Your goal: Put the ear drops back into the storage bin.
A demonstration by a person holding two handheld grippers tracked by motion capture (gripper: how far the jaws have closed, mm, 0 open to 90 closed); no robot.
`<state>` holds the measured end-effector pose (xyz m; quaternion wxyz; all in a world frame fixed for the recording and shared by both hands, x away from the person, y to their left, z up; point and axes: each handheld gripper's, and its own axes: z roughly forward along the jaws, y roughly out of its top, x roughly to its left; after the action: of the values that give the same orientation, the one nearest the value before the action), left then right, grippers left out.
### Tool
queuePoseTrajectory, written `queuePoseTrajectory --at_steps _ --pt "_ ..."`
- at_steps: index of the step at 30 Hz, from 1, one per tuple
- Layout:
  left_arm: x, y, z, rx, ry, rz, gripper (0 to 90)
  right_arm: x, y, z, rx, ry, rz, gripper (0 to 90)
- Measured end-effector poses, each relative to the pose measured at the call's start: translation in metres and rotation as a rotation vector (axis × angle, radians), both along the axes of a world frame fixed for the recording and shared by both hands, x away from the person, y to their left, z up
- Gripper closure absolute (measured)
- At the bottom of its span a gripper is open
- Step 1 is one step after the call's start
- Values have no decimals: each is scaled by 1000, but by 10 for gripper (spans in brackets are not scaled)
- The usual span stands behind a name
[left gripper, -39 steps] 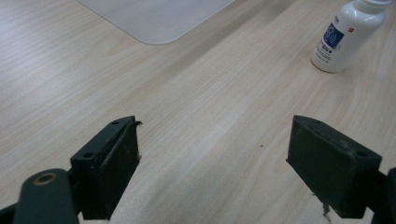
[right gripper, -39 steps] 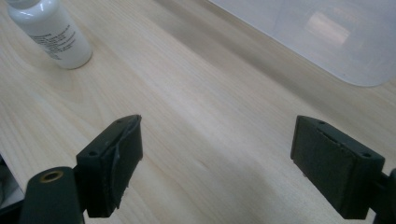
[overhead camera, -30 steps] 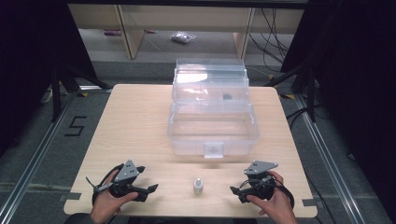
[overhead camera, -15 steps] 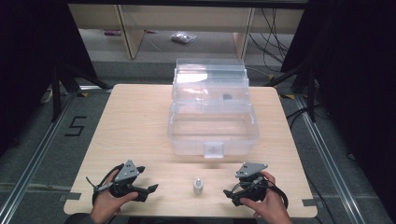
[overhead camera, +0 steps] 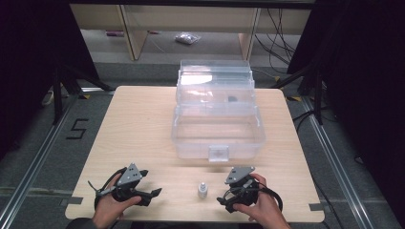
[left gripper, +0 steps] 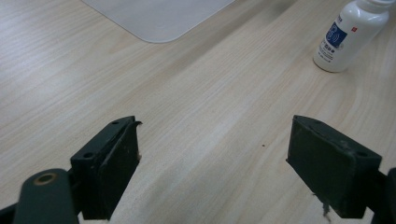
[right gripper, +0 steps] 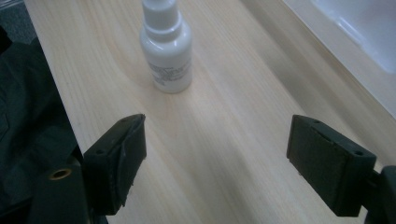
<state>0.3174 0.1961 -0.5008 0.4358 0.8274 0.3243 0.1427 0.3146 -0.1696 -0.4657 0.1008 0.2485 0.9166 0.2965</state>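
The table point(overhead camera: 143, 119) is a pale wood-grain board with rounded corners, lit evenly, its near edge running just under the person's two hands. At that near edge the left tongs point(overhead camera: 152, 192) rest low on the wood, jaws wide apart with nothing but bare board between them. The right tongs point(overhead camera: 223, 201) sit at the same edge, turned toward the middle of the table; their jaws have just been closing a little, yet they stand wide, with only bare wood between the pads.

Between the two tongs, apart from both, stands the small white bottle point(overhead camera: 202, 190), upright on the table; the right tongs are the nearer of the two. In the right gripper view the bottle point(right gripper: 166, 49) stands ahead of the jaws and toward the left one, clear of both. In the left gripper view it point(left gripper: 348, 35) shows far off to the upper right, with a blue label.

Beyond the bottle a clear plastic box point(overhead camera: 217, 129) fills the middle of the table, its lid thrown back, a latch tab on the near wall.

Past the far edge lies grey floor, with pale wooden shelf legs, a small plastic bag point(overhead camera: 186, 38) and dark cables. A floor mark reading 5 point(overhead camera: 77, 129) lies to the left; dark curtains close both sides.
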Motion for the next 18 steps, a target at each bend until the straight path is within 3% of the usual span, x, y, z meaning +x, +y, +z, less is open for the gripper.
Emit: queuePoseTrajectory --at_steps 6,8,10,18 --pt "0 0 0 -1 -3 1 160 0 15 1 -36 11 16 217" --pt "0 0 0 1 -3 0 160 2 18 1 -45 6 57 224" --pt "0 1 1 6 -3 -2 160 1 22 1 -56 -1 48 229" --pt "0 1 1 1 1 -6 160 8 39 2 -100 2 106 251"
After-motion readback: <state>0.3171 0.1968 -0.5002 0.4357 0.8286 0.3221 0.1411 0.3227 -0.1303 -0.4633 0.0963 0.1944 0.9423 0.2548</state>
